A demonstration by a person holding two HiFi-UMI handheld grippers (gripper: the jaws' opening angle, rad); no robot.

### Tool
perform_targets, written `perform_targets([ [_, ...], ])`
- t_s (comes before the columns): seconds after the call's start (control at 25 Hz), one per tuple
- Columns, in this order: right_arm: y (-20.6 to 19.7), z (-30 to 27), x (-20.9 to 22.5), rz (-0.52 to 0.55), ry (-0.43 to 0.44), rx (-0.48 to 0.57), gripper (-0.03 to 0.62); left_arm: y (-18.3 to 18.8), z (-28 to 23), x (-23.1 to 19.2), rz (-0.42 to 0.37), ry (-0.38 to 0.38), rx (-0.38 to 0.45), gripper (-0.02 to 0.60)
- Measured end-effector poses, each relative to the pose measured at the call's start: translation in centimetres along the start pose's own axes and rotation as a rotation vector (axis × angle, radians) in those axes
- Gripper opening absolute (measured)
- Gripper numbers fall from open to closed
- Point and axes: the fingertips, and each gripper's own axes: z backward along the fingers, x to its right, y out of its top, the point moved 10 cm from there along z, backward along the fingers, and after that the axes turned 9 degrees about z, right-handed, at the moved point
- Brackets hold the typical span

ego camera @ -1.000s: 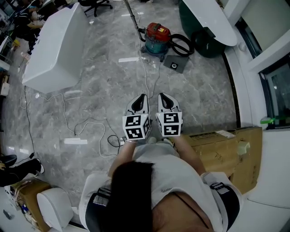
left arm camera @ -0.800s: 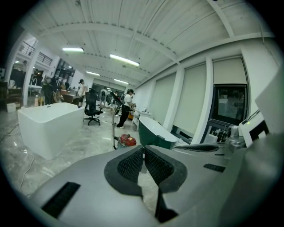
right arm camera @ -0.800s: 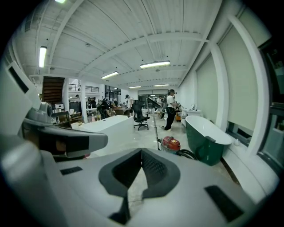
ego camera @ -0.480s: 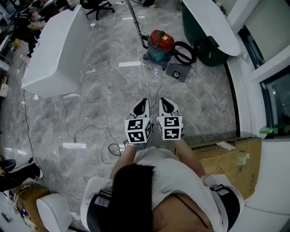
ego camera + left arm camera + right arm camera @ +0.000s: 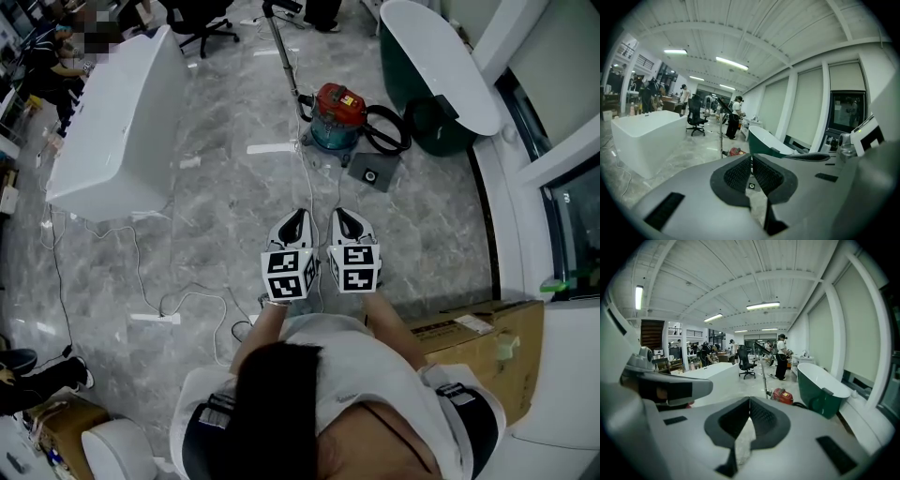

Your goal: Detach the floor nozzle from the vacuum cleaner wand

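The red and teal vacuum canister [image 5: 337,114] stands on the marble floor ahead, with its black hose [image 5: 388,129] looped at its right. Its thin wand [image 5: 282,52] slants away to the top edge, where its far end is too small to make out. A flat grey square piece [image 5: 372,171] lies just in front of the canister. My left gripper [image 5: 298,216] and right gripper [image 5: 339,214] are side by side, well short of the canister, both shut and empty. The canister [image 5: 783,395] and wand [image 5: 764,376] also show in the right gripper view beyond the shut jaws.
A dark green bathtub [image 5: 437,73] stands right of the vacuum and a white bathtub [image 5: 112,112] at the left. Cables and a power strip [image 5: 155,319] lie on the floor at the left. A cardboard box [image 5: 478,330] sits at my right. People and an office chair [image 5: 695,117] are far off.
Both grippers have moved forward together with the person, so the vacuum now lies nearer. The jaws stayed shut.
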Motion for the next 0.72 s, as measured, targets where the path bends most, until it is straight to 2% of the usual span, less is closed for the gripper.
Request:
perform_targets([
  [0.32, 1.6, -3.6, 0.0, -0.016, -0.01, -0.004, 0.015, 2.2, -2.5, -2.4, -0.014, -0.022, -0.002, 0.015],
  [0.72, 3.2, -6.5, -0.7, -0.036, -0.024, -0.002, 0.015, 3.8, -4.7, -4.4, -0.034, -0.068, -0.046, 0.015],
])
